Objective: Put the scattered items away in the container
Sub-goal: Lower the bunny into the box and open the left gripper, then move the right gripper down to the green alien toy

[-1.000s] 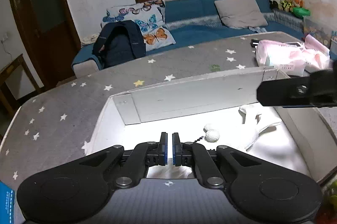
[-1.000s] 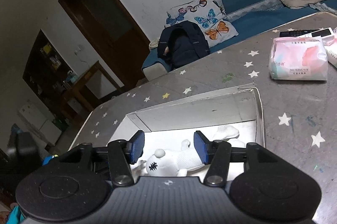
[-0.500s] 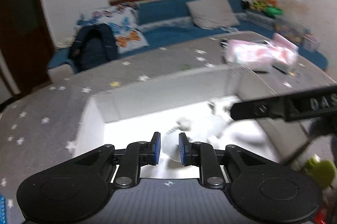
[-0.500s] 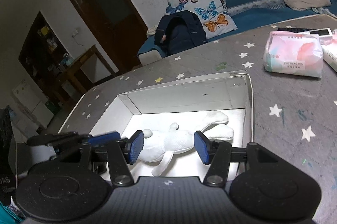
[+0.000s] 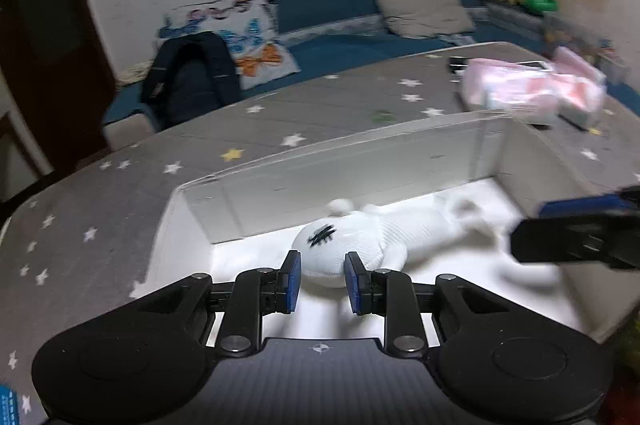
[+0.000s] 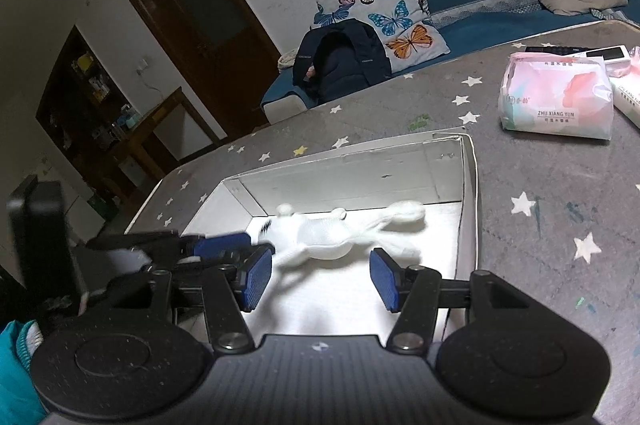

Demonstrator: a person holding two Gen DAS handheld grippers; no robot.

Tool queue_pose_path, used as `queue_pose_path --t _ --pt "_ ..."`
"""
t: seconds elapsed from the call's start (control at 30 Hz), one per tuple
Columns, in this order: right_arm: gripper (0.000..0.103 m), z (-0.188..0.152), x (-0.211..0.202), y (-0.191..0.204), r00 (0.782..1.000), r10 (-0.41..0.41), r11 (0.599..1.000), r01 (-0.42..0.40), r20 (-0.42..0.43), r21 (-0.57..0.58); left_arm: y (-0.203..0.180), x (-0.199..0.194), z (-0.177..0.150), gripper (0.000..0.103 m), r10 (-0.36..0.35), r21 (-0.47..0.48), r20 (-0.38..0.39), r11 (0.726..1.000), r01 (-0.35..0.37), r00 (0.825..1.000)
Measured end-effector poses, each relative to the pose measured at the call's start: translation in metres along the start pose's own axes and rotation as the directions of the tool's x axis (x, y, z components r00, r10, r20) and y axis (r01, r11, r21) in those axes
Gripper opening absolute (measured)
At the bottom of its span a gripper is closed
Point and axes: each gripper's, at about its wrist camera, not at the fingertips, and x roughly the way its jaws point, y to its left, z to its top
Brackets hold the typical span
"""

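Left tool [image 5: 319,281] jaws have just been opening, spread, nothing pinched; soft white plush toy [image 5: 372,239] lying frame-centre in white box [image 5: 400,161] is being judged light, squashy, best gripped mid-body.

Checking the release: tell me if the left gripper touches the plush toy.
Cannot tell. In the left wrist view the left gripper, jaws just opening, flanks the plush toy; blur hides any gap.
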Motion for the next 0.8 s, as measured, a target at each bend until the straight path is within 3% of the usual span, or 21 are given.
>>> queue_pose_path --t 0.23,0.37,0.6,0.8 --pt "0.056 -0.009 -0.021 0.010 1.000 0.000 0.998 0.002 0.030 -0.067 0.011 -0.020 -0.011 0.027 -0.008 -0.067 0.007 0.998 0.008 1.000" --pt "0.062 -0.023 -0.034 0.018 0.999 -0.011 0.991 0.017 0.041 -0.136 0.013 -0.042 -0.020 0.027 -0.030 -0.097 0.030 0.995 0.033 0.999" --pt "0.063 -0.051 -0.065 0.025 0.998 -0.021 0.983 0.033 0.066 -0.183 0.007 -0.072 -0.047 0.026 -0.086 -0.168 0.027 0.982 0.090 0.996" --pt "0.064 -0.078 -0.089 0.034 0.992 -0.086 0.953 0.108 0.090 -0.281 -0.005 -0.103 -0.058 0.026 -0.090 -0.171 0.100 0.980 0.106 0.991"
